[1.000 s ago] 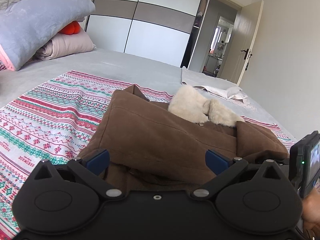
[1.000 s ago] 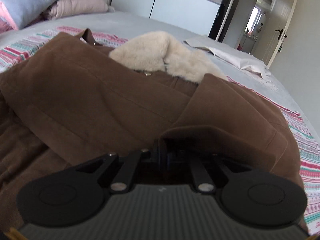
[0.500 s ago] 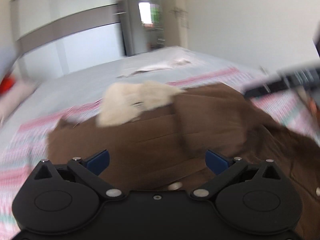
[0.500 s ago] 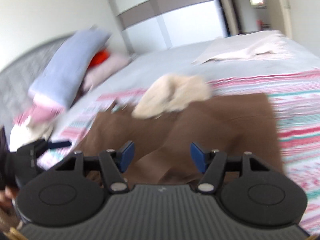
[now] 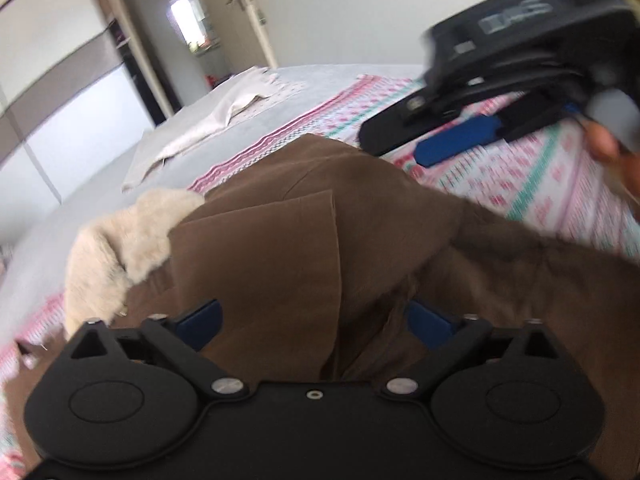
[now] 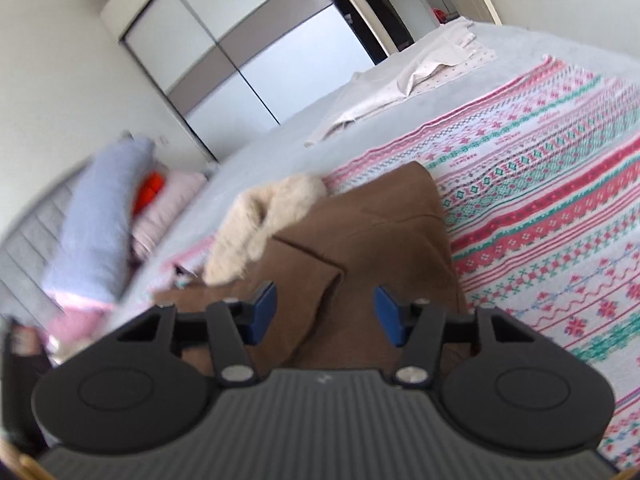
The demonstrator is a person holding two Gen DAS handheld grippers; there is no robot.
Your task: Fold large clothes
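A brown coat point(image 5: 304, 240) with a cream fur collar point(image 5: 120, 240) lies partly folded on a patterned blanket point(image 5: 540, 176). My left gripper point(image 5: 314, 322) is open just above the coat's near part, holding nothing. My right gripper point(image 6: 325, 312) is open and empty over the coat point(image 6: 360, 240) near its right sleeve edge, with the fur collar point(image 6: 264, 220) beyond. The right gripper also shows in the left wrist view point(image 5: 460, 136), above the blanket at the upper right, blurred.
The patterned blanket point(image 6: 540, 200) covers a grey bed point(image 6: 300, 132). A pale cloth point(image 6: 404, 80) lies at the far side. Pillows and bedding point(image 6: 100, 232) are stacked at the left. A wardrobe point(image 6: 240, 48) and an open door point(image 5: 240, 12) stand behind.
My right gripper let go of the coat's sleeve fold, opened and pulled back to the right. Both grippers tilted and swung; the left now looks across the coat toward the door.
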